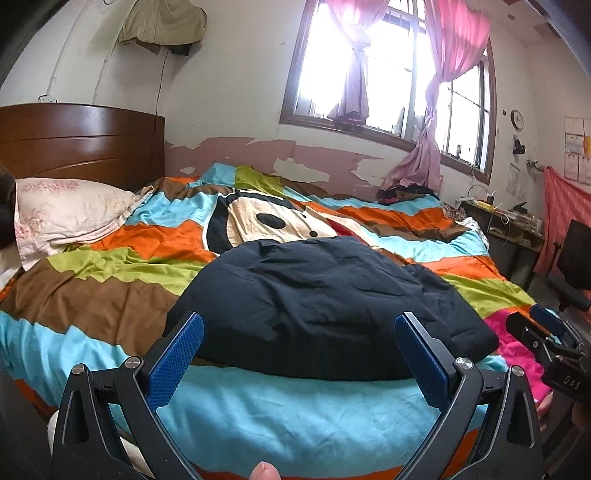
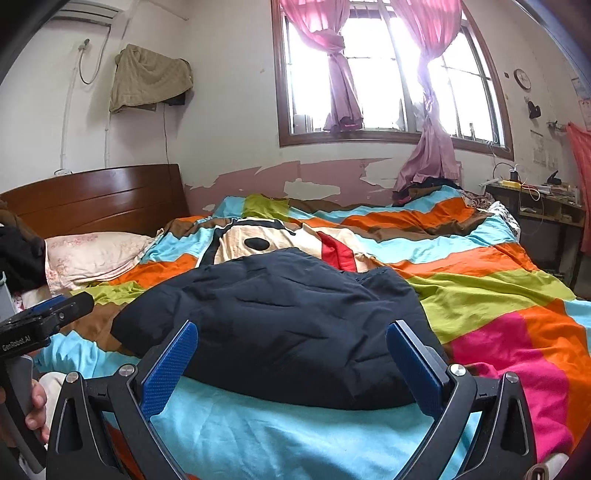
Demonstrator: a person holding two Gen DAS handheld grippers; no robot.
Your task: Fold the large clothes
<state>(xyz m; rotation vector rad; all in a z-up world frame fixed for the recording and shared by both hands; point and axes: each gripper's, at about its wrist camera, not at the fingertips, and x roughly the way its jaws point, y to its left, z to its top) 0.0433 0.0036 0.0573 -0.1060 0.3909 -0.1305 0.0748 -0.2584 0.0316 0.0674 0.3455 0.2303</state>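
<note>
Both grippers hang level over the near edge of the bed, pointed toward the far wall and window. The left gripper [image 1: 299, 354] has its blue-padded fingers spread wide, nothing between them. The right gripper [image 2: 291, 363] stands the same way: wide apart and empty. A fingertip [image 1: 263, 472] shows at the bottom edge of the left wrist view, under the left tool.

The dark navy garment [image 1: 325, 306] lies bunched and puffy on the striped duvet [image 1: 110, 295], near the bed's near edge and roughly midway along it. In each view it sits just beyond the fingertips, its near hem on the light blue stripe, and the pads frame it without touching.

The left wrist view catches the right tool at its right margin as a black body with a blue pad, beside the garment's right end over the pink stripe. The right wrist view shows the left tool at its left margin, with the hand [image 2: 37, 406] gripping its handle below; the left view shows no such grip. The right view alone shows the air conditioner [image 2: 86, 11] high at the far left. A pillow [image 1: 70, 214] rests against the wooden headboard [image 1: 81, 136] at the left.
</note>
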